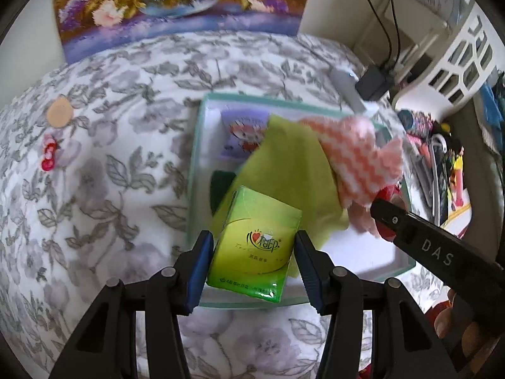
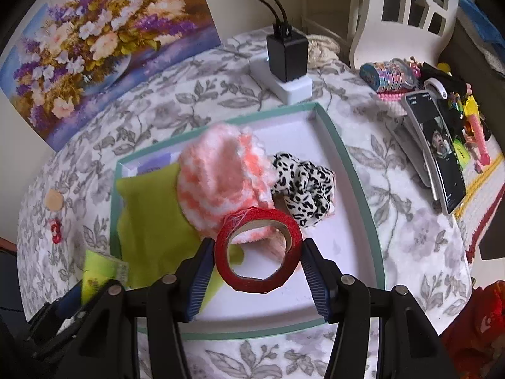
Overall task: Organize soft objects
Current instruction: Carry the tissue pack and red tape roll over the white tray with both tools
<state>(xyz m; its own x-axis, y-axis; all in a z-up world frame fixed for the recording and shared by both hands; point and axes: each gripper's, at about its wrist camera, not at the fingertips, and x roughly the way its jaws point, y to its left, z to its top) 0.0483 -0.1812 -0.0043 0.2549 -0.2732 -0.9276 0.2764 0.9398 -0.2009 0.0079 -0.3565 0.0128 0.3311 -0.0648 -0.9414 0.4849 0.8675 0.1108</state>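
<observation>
My left gripper (image 1: 252,257) is shut on a green tissue pack (image 1: 255,243), held over the near edge of a white tray with a teal rim (image 1: 194,170). In the tray lie a lime cloth (image 1: 290,170), a pink-and-white wavy cloth (image 1: 356,158), a purple packet (image 1: 240,135) and a dark green piece (image 1: 221,186). My right gripper (image 2: 257,254) is shut on a red tape roll (image 2: 257,252) above the tray (image 2: 353,177). Beyond it sit the fuzzy pink-and-white cloth (image 2: 217,183), a leopard-print scrunchie (image 2: 303,186) and the lime cloth (image 2: 151,208). The left gripper with the tissue pack (image 2: 98,271) shows at lower left.
A floral tablecloth (image 1: 104,164) covers the table. A flower painting (image 2: 94,41) leans at the back. A charger on a white block (image 2: 288,63) stands behind the tray. A phone (image 2: 438,154) and colourful clutter lie right, near a white chair (image 2: 407,9). A tan disc (image 1: 60,113) and red bow (image 1: 49,156) lie left.
</observation>
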